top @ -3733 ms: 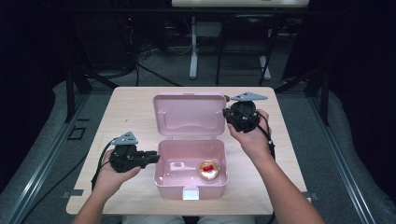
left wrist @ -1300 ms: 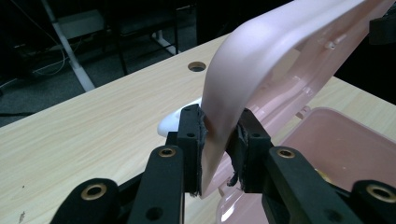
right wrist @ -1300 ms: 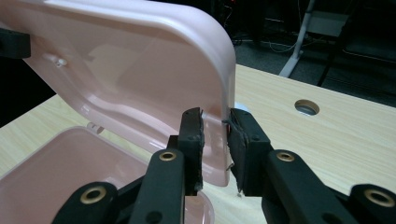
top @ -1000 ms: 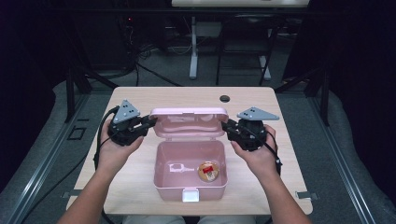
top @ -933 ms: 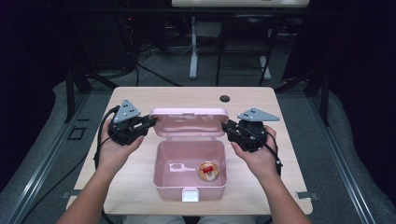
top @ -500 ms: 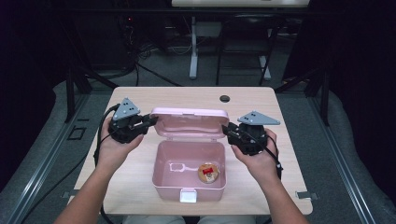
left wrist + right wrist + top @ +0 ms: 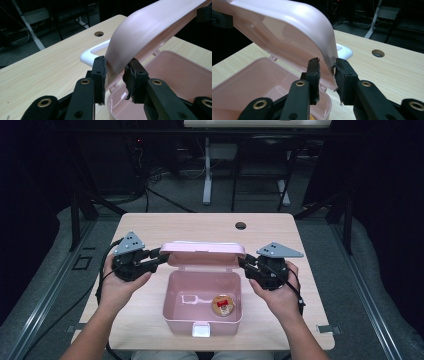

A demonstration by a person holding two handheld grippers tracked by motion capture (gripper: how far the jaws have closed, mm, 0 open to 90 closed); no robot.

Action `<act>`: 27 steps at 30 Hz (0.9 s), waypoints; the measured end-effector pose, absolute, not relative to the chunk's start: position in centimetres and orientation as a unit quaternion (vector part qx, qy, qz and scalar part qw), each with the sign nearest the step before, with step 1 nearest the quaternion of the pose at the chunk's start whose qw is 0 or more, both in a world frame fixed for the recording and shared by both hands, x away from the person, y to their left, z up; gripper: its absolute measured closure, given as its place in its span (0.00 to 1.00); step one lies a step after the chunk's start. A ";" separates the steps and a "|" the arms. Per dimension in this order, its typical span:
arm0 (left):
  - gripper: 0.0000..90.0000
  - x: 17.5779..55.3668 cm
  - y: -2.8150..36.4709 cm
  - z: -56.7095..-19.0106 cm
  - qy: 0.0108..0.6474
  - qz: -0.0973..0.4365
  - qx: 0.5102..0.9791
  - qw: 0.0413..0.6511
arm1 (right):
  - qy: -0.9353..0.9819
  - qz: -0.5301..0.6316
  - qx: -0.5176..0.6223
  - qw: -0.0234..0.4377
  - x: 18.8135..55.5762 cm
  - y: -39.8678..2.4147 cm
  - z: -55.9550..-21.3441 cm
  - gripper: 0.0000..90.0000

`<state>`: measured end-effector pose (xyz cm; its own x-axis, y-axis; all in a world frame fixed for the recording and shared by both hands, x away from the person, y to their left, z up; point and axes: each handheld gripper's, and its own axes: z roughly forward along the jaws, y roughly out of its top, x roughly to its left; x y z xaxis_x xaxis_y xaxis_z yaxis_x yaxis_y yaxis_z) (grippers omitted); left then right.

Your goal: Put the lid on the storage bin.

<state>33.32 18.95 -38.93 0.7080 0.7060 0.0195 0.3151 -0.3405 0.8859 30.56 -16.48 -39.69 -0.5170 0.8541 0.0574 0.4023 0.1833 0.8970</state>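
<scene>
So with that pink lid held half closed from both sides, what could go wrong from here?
The left hand-held gripper has just been opening its jaws, and a gap shows beside the lid. That corner might slip free, leaving the right hand-held gripper to hold the lid alone, so it could twist or drop shut. The box is not held down, so an uneven push might slide it on the table.

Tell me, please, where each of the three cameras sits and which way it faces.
High view: above the person's side, looking forward and down at the table; both forearms, left gripper, right gripper.
Left gripper view: rides on that gripper, looking along its jaws at the lid.
Right gripper view: likewise, from the lid's other end; right gripper.
Shared: the pink box and its half-raised lid.
</scene>
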 end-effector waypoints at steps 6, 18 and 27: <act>0.74 32.3 19.5 -39.0 0.321 0.191 0.793 0.480 | 0.733 0.479 0.423 0.233 29.8 -16.7 -39.4 0.80; 0.73 31.4 19.7 -38.7 0.312 0.189 0.797 0.482 | 0.737 0.483 0.416 0.225 29.2 -16.9 -39.1 0.79; 0.72 31.0 19.6 -39.0 0.309 0.184 0.802 0.477 | 0.742 0.479 0.412 0.225 28.6 -16.8 -39.3 0.78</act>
<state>31.02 19.58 -39.01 0.7420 0.6703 -0.0005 0.3198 -0.3534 0.8791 28.59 -16.81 -39.32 -0.5594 0.8267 0.0612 0.3961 0.2017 0.8958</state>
